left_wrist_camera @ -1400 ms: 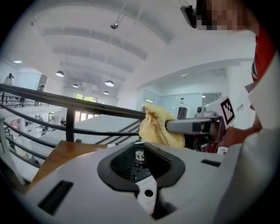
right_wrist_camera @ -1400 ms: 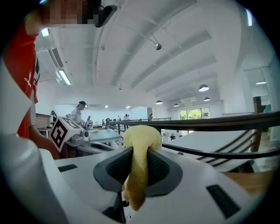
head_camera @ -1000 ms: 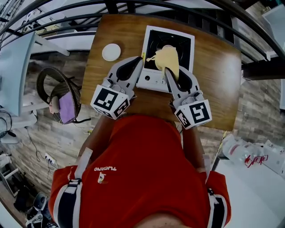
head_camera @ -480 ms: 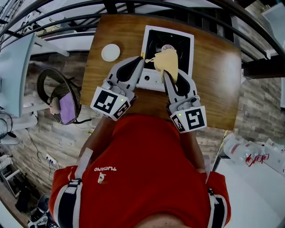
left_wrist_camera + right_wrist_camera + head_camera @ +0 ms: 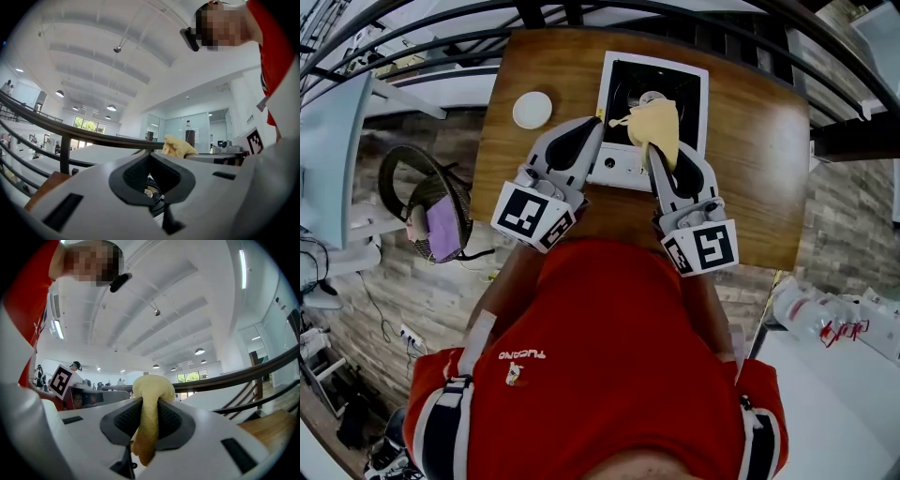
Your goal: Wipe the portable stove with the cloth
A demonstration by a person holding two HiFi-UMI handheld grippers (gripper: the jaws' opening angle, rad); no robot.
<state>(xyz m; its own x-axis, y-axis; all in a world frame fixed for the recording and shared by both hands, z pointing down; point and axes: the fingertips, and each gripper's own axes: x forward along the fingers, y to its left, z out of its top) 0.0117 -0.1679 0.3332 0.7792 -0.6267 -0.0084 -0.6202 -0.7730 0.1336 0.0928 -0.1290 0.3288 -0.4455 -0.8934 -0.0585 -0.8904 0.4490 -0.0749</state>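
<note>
The portable stove (image 5: 628, 166), white with a black burner well, sits on the wooden table (image 5: 750, 159) at its far middle. A yellow cloth (image 5: 654, 127) lies bunched over the burner, and my right gripper (image 5: 653, 147) is shut on its near end; the cloth (image 5: 148, 418) hangs pinched between the right jaws. My left gripper (image 5: 598, 122) is shut with nothing in it, its tips at the stove's left front edge. In the left gripper view the jaws (image 5: 149, 154) meet, with the cloth (image 5: 178, 146) just beyond to the right.
A small white round dish (image 5: 532, 110) lies on the table left of the stove. Dark metal railings (image 5: 422, 42) run behind the table. A woven basket (image 5: 427, 202) stands on the floor at the left. The table's right half is bare wood.
The right gripper and cloth shifted slightly left, then back a little to the right over the burner. The left gripper stayed put.
</note>
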